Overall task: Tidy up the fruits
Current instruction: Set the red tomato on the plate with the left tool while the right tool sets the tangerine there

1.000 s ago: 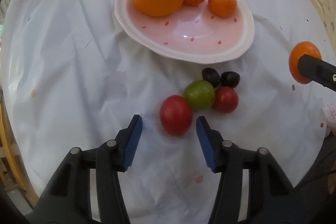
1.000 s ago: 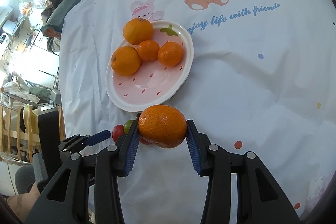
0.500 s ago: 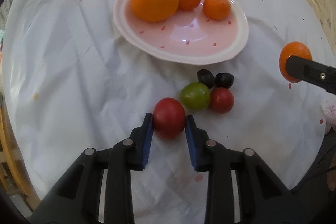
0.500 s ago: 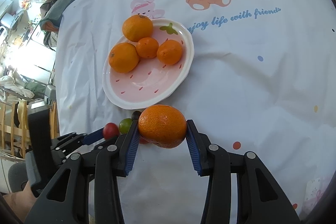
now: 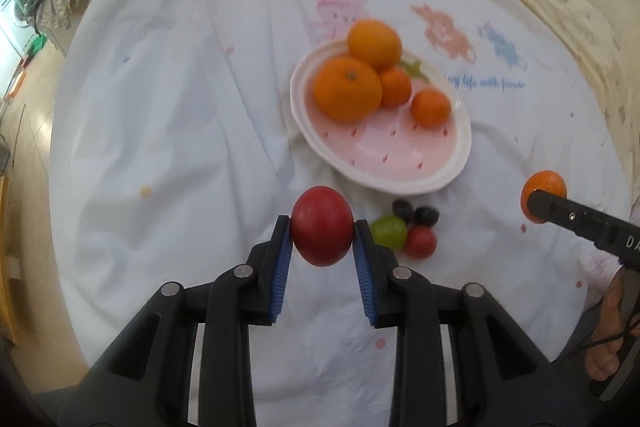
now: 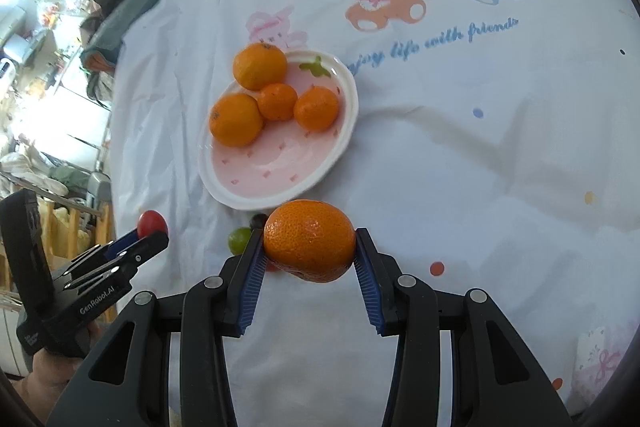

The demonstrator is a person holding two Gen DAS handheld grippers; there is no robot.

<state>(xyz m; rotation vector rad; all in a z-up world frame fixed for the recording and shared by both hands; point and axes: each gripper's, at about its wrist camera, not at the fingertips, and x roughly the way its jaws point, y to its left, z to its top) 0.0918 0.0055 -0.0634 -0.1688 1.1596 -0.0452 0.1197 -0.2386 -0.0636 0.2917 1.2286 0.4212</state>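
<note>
left wrist: left tongs (image 5: 322,239) clamp tomato (image 5: 322,231); right tongs (image 6: 309,247) clamp mandarin (image 6: 309,241); plate (image 5: 404,183) holds four.

light: bright daylight, glare far left | focus: left view motion-blurred — right view sharper | edges: fisheye-bent, dark corners

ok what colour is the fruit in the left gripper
Red: the tomato clamped in the left gripper, clearest in the left wrist view.
</note>
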